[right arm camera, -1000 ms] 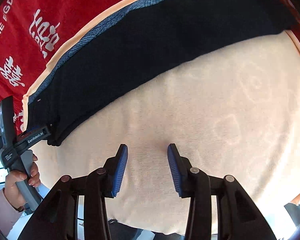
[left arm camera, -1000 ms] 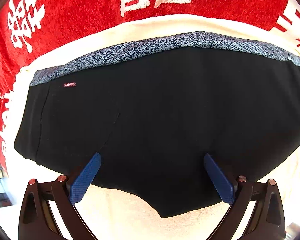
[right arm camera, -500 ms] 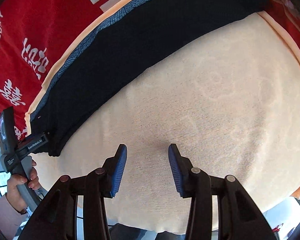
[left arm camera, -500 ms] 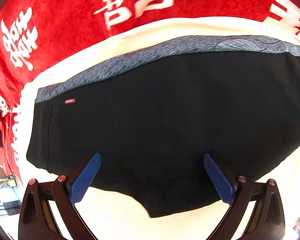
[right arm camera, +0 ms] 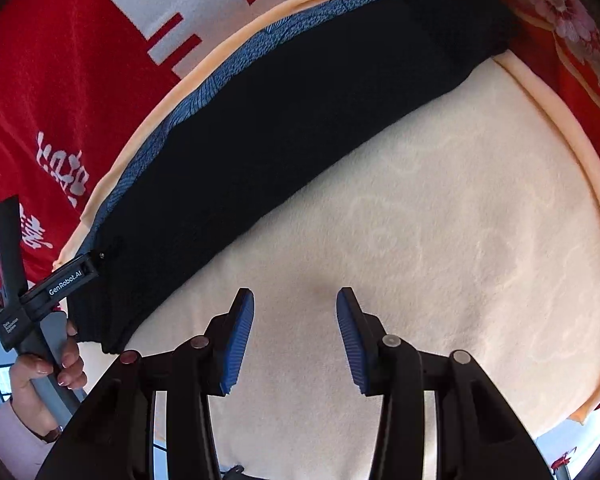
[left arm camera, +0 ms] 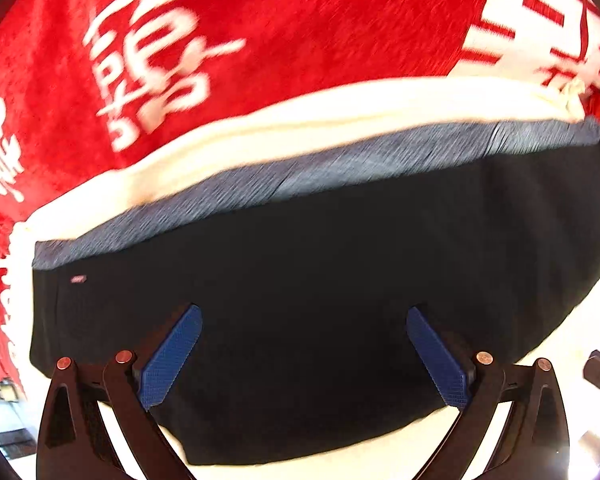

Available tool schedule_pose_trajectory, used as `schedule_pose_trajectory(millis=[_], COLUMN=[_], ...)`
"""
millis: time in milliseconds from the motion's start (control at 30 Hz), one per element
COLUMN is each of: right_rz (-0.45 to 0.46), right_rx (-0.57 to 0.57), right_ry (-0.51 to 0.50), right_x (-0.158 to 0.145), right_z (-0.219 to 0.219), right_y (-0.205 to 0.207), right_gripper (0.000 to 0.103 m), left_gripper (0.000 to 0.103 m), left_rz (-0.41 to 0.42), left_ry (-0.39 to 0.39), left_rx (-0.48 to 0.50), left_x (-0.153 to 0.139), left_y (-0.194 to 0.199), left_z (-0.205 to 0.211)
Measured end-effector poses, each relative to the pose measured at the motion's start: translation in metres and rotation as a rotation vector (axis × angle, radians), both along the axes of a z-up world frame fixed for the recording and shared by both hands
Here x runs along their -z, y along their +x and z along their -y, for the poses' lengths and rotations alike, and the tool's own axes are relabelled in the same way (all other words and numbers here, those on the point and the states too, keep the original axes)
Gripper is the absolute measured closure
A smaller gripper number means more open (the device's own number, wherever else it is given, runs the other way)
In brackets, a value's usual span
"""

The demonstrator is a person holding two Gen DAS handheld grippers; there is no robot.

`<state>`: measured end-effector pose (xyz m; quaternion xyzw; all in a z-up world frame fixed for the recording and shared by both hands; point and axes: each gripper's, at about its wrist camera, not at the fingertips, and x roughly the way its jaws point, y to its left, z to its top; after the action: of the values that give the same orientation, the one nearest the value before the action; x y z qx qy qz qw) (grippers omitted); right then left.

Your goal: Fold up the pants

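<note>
The black pants [left arm camera: 308, 300] with a blue-grey patterned waistband [left arm camera: 300, 172] lie folded flat on a cream blanket [left arm camera: 260, 136]. My left gripper [left arm camera: 304, 352] is open wide, its blue pads over the near part of the pants, holding nothing. In the right wrist view the pants [right arm camera: 280, 140] form a long dark band across the cream blanket [right arm camera: 440, 240]. My right gripper [right arm camera: 296, 336] is open over bare blanket, apart from the pants. The left gripper's body [right arm camera: 56, 284] shows at the pants' left end.
A red cloth with white characters [left arm camera: 260, 32] lies beyond the blanket, also in the right wrist view [right arm camera: 60, 100]. A red floral cloth [right arm camera: 572, 20] lies at the upper right. The blanket's near edge [right arm camera: 580, 412] drops off at the lower right.
My left gripper has moved forward and left over the pants, so their near hem sits lower in view. My right gripper has shifted right over the blanket. Both stay open.
</note>
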<state>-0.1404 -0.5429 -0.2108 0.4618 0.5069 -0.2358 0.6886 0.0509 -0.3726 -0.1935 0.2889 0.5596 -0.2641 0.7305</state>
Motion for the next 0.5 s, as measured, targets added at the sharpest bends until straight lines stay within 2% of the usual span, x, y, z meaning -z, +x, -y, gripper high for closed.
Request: schedule_pose_trajectory(millis=[233,300,400,500], right_rz=[0.041,0.078,0.130,0.120], right_rx=[0.005,-0.026,-0.080,-0.155], right_ry=[-0.102,-0.122,-0.138,-0.156], right_x=[-0.016,-0.021,-0.022,-0.010], right_z=[0.058,0.071,0.086,0.091], right_y=[0.025,0.044,0.071,0.105], right_gripper=[0.056,0.056,0.056,0.056], left_gripper=[0.000,0.000,0.000,0.000], left_rz=[0.004,0.020,0.011,0.020], left_ry=[-0.068,-0.077,-0.024,-0.067], left_rx=[-0.005,-0.012,-0.035,-0.094], left_x=[-0.002,0.003,0.019,0.022], left_y=[0.003,-0.001,-0.015,-0.019], left_z=[0.069,0.089,0.108,0.106])
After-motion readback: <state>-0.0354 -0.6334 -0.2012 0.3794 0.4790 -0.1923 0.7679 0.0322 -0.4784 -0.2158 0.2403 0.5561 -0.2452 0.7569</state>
